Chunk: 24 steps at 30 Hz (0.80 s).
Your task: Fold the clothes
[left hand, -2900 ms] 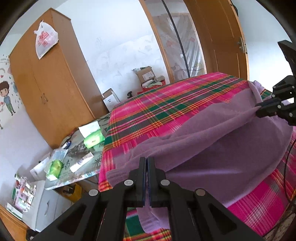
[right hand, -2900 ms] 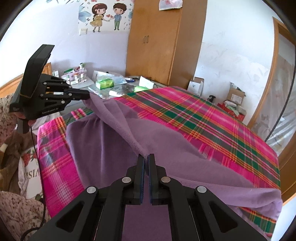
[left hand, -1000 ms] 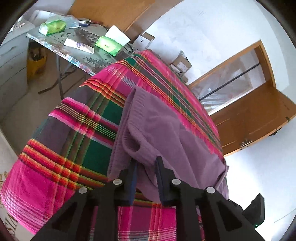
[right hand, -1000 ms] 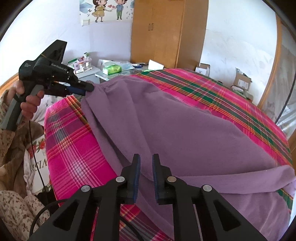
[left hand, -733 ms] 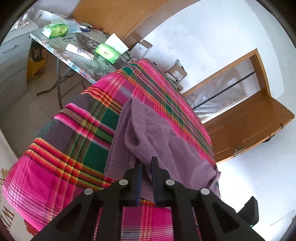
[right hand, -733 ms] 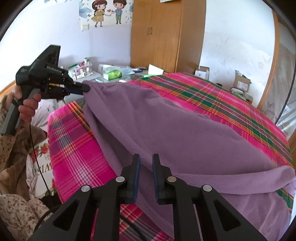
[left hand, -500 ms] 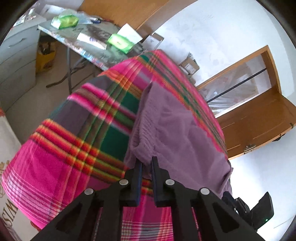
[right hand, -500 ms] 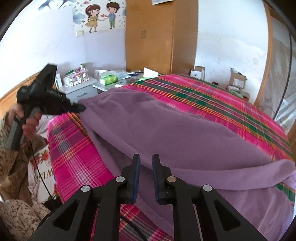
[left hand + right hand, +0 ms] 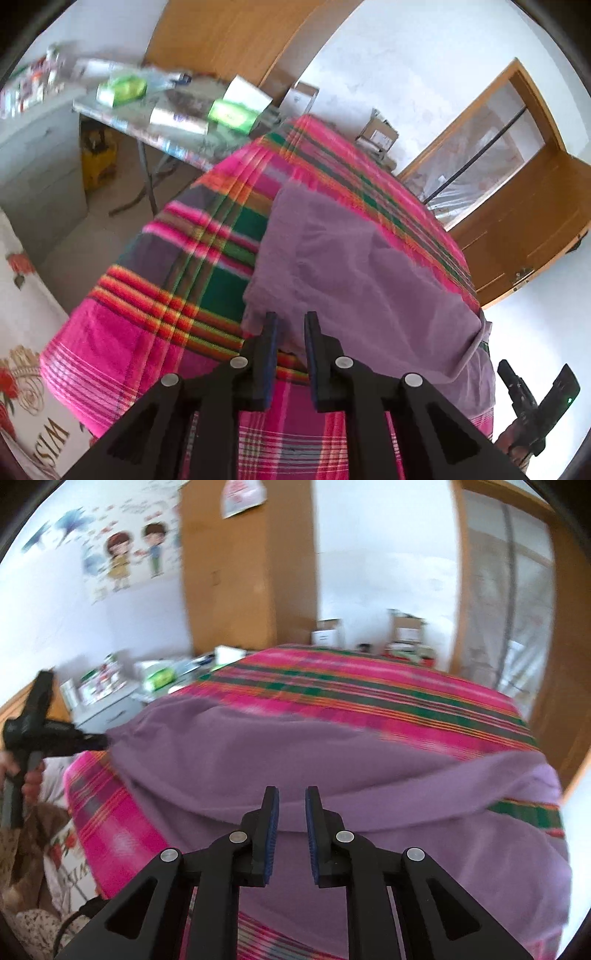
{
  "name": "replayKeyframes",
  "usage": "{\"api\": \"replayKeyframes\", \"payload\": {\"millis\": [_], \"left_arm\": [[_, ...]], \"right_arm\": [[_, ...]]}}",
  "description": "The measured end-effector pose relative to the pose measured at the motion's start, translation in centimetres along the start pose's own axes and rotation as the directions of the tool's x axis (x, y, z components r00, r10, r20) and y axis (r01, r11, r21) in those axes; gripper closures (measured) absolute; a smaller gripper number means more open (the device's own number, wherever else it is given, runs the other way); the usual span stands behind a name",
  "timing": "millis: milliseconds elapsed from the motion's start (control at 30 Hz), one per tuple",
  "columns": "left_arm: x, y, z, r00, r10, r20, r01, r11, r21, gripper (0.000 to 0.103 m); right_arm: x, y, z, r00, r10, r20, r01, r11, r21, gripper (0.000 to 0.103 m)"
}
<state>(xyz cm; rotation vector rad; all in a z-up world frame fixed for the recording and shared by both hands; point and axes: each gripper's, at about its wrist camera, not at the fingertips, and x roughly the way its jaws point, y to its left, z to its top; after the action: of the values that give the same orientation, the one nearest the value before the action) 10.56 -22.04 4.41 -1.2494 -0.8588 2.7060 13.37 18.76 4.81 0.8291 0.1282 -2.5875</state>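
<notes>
A purple garment (image 9: 362,273) lies folded over on a plaid bed (image 9: 155,321). The left gripper (image 9: 290,332) is opening, its fingers narrowly apart with nothing between them; the right gripper (image 9: 291,814) is also narrowly parted and empty. This fold looks laid; the next likely needs a fresh edge grasp. No writing can be read with certainty.

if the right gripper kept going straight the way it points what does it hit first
Most likely the purple garment: its folded edge lies right past the tips of the right gripper, whose jaws stand apart with nothing between them. Depth is hard to judge in this fisheye view, but no other thing shows in that line before the cloth.
</notes>
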Motion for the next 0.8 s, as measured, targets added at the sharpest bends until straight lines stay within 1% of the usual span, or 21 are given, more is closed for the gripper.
{"api": "replayKeyframes", "payload": {"millis": [67, 167, 233, 267, 367, 467, 500, 567, 633, 667, 700, 800], "left_arm": [[-0.9, -0.9, 0.0, 1.0, 0.005, 0.027, -0.005, 1.0, 0.029, 0.087], [-2.3, -2.2, 0.0, 0.998, -0.003, 0.068, -0.001, 0.999, 0.051, 0.085], [-2.9, -3.6, -0.3, 0.995, -0.017, 0.096, 0.007, 0.995, 0.096, 0.076], [-3.1, -4.3, -0.5, 0.995, -0.025, 0.1, 0.014, 0.993, 0.116, 0.074], [-2.5, -6.9, -1.4, 0.996, -0.061, 0.069, 0.046, 0.979, 0.2, 0.073], [-0.9, -9.5, -2.5, 0.997, -0.079, 0.024, 0.069, 0.959, 0.274, 0.073], [-0.2, -10.2, -3.0, 0.996, -0.084, 0.004, 0.079, 0.953, 0.292, 0.073], [1.4, -11.7, -3.9, 0.995, -0.096, -0.037, 0.102, 0.94, 0.326, 0.072], [2.9, -13.2, -5.1, 0.991, -0.104, -0.079, 0.125, 0.924, 0.36, 0.072], [3.6, -13.9, -5.8, 0.991, -0.1, -0.094, 0.129, 0.917, 0.379, 0.072], [4.3, -14.7, -6.4, 0.989, -0.096, -0.109, 0.132, 0.908, 0.397, 0.072], [5.4, -16.7, -7.9, 0.988, -0.091, -0.128, 0.141, 0.876, 0.461, 0.072]], "right_arm": [[-1.3, -1.9, -0.3, 0.999, -0.05, 0.009, 0.05, 0.998, 0.04, 0.087], [-4.1, -4.8, -1.1, 0.99, -0.138, 0.02, 0.136, 0.987, 0.085, 0.087], [-6.0, -6.3, -1.8, 0.981, -0.194, 0.021, 0.191, 0.977, 0.1, 0.087], [-7.1, -7.1, -2.1, 0.974, -0.224, 0.018, 0.221, 0.969, 0.109, 0.087], [-10.7, -9.7, -3.2, 0.946, -0.325, -0.007, 0.323, 0.937, 0.129, 0.087], [-14.2, -11.7, -4.2, 0.908, -0.418, -0.044, 0.42, 0.9, 0.12, 0.085], [-15.2, -12.2, -4.6, 0.896, -0.441, -0.055, 0.444, 0.888, 0.119, 0.083], [-16.6, -13.2, -5.3, 0.88, -0.469, -0.072, 0.474, 0.871, 0.131, 0.074], [-17.7, -14.1, -6.1, 0.868, -0.489, -0.085, 0.497, 0.854, 0.154, 0.071], [-17.5, -14.5, -6.7, 0.869, -0.488, -0.083, 0.494, 0.849, 0.185, 0.071], [-17.1, -14.8, -7.2, 0.876, -0.475, -0.083, 0.481, 0.849, 0.219, 0.071], [-13.8, -15.1, -8.0, 0.914, -0.393, -0.098, 0.404, 0.864, 0.299, 0.071]]}}
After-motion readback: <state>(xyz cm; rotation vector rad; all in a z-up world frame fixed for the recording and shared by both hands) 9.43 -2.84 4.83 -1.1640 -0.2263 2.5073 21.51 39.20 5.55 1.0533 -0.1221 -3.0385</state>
